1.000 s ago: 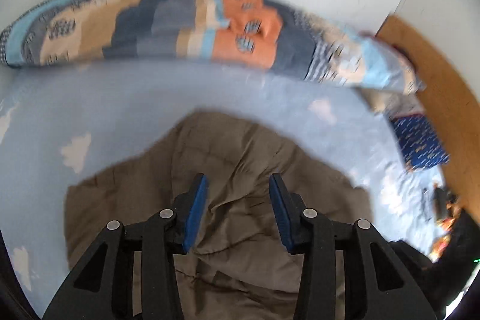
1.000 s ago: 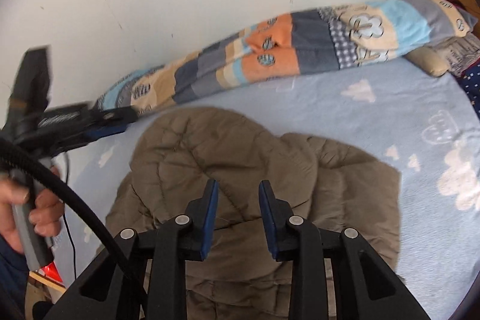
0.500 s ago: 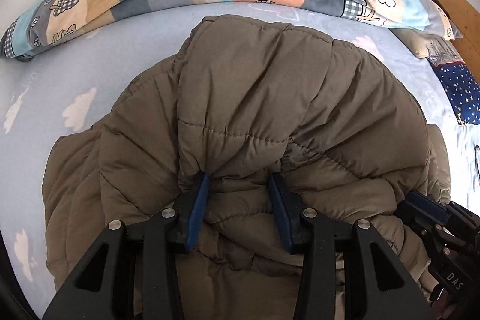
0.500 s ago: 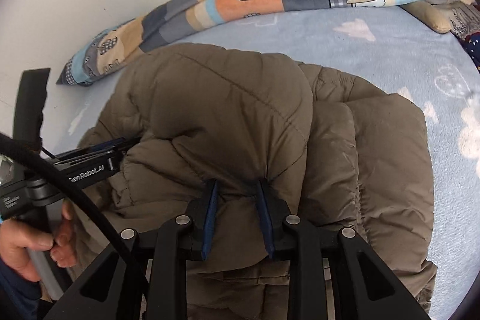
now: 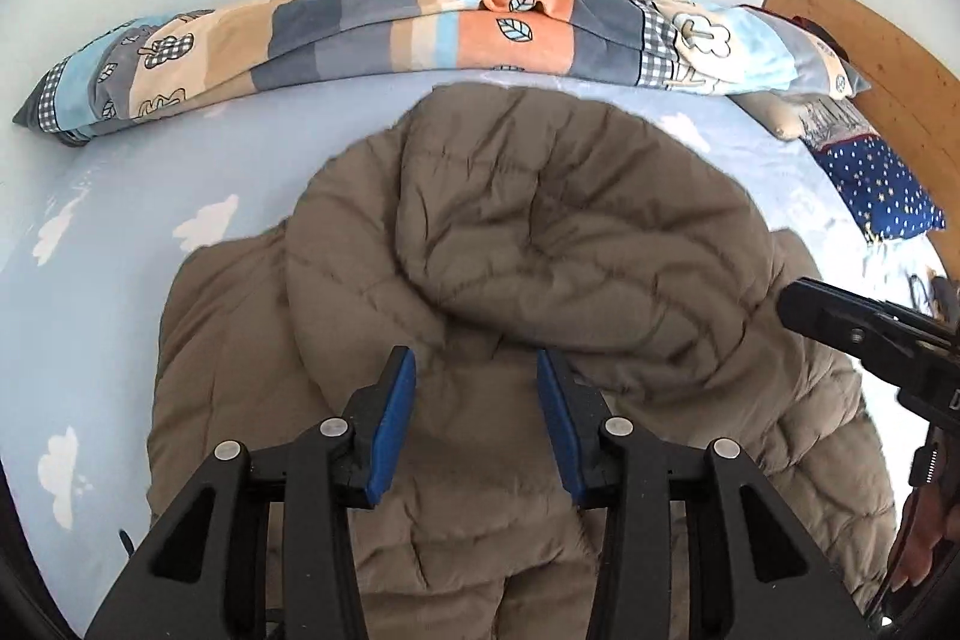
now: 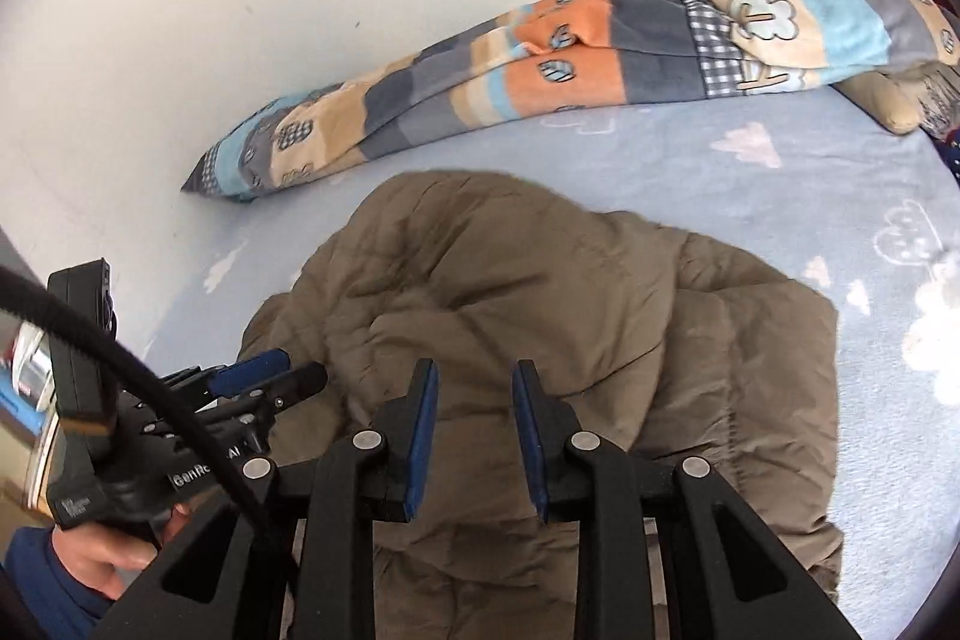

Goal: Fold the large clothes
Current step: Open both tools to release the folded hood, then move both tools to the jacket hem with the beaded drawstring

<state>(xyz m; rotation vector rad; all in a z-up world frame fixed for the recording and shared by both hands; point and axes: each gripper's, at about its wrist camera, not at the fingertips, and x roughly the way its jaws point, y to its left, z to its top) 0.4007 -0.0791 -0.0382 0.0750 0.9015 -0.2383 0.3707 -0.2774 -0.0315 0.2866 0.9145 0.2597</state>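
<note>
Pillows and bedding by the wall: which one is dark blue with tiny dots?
The small navy pillow at the right end near the wooden headboard. The long patchwork blanket is orange, grey and beige.

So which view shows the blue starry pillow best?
The left wrist view: the pillow lies in plain sight at the bed's right edge. The right wrist view shows only a dark sliver of it.

White lettering "GenRo…AI", its middle hidden behind a black cable, reads on the black plastic body of the left gripper [image 6: 264, 379] in the right wrist view; a smaller white label at that body's near end is too blurred to read.
</note>
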